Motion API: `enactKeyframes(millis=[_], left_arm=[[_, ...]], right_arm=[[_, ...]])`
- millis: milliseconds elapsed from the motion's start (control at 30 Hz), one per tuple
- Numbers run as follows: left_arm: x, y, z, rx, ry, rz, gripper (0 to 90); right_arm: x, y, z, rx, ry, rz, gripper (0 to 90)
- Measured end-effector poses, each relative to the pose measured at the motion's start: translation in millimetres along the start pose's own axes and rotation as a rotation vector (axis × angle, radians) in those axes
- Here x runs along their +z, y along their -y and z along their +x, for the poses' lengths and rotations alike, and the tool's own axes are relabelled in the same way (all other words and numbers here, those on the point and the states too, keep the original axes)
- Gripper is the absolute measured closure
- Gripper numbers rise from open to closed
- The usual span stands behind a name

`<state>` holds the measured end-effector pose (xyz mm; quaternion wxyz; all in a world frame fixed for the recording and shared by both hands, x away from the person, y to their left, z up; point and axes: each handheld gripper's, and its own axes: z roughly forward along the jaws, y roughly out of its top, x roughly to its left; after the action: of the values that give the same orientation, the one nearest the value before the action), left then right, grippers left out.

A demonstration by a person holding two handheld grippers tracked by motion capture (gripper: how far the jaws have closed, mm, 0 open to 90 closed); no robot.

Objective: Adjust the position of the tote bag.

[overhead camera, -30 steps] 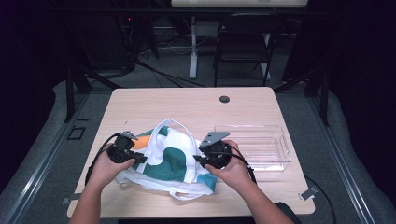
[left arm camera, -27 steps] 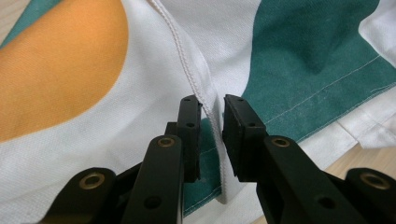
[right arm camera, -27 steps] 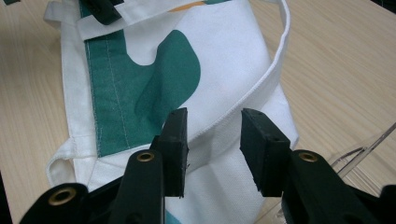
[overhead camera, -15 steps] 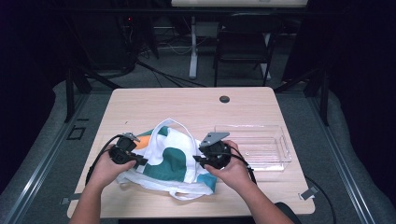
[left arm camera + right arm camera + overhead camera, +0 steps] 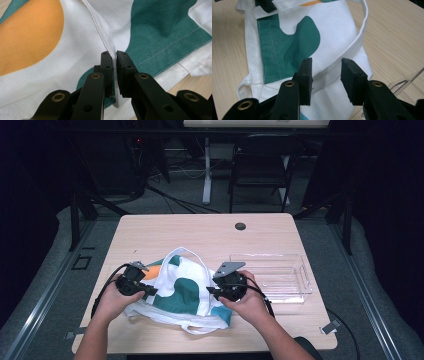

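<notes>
High view looks down from above; 2 gripper views sit close, sharing the cloth bag [image 5: 187,290]

Right gripper [image 5: 325,80] jaws apart above tote bag [image 5: 312,42]; strap [image 5: 352,47] between.

A cloth bag [image 5: 187,292], white with green and orange patches, lies crumpled and mostly flat on the table [image 5: 200,232], just left of the clear plastic tray [image 5: 280,275]. One white strap arches up over it; another loops out toward the table's near edge.
</notes>
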<state>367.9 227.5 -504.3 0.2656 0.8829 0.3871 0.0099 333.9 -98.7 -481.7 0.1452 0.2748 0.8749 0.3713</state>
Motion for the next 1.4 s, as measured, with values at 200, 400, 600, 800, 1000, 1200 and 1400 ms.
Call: enactKeyframes(millis=[200,400,600,800,1000,1200,1400], left_arm=[[-5.5,-0.4,-0.8,0.002,0.003,-0.025,85.6],[-10.0,-1.7,-2.5,0.01,-0.002,-0.045,86.9],[-14.6,-2.8,-3.7,0.018,-0.014,-0.064,87.4],[-18.3,-3.7,-4.9,0.023,-0.023,-0.084,87.6],[-23.0,-4.8,-6.7,0.027,-0.034,-0.111,87.6],[-26.3,-5.4,-7.6,0.023,-0.046,-0.134,87.7],[-30.7,-6.5,-7.7,0.025,-0.052,-0.158,87.7]], right_arm=[[-0.8,-0.3,-0.4,-0.004,0.0,0.003,62.0],[0.0,-0.1,0.5,-0.003,-0.001,-0.003,61.9],[-0.2,-0.4,1.5,-0.005,-0.001,-0.006,61.9],[-0.8,-1.5,3.9,-0.022,-0.01,-0.004,61.8],[-1.2,-2.8,7.3,-0.028,-0.017,-0.015,61.8],[-1.3,-3.5,10.5,-0.039,-0.026,-0.013,61.6],[-0.9,-3.2,13.4,-0.048,-0.028,-0.007,61.5]])
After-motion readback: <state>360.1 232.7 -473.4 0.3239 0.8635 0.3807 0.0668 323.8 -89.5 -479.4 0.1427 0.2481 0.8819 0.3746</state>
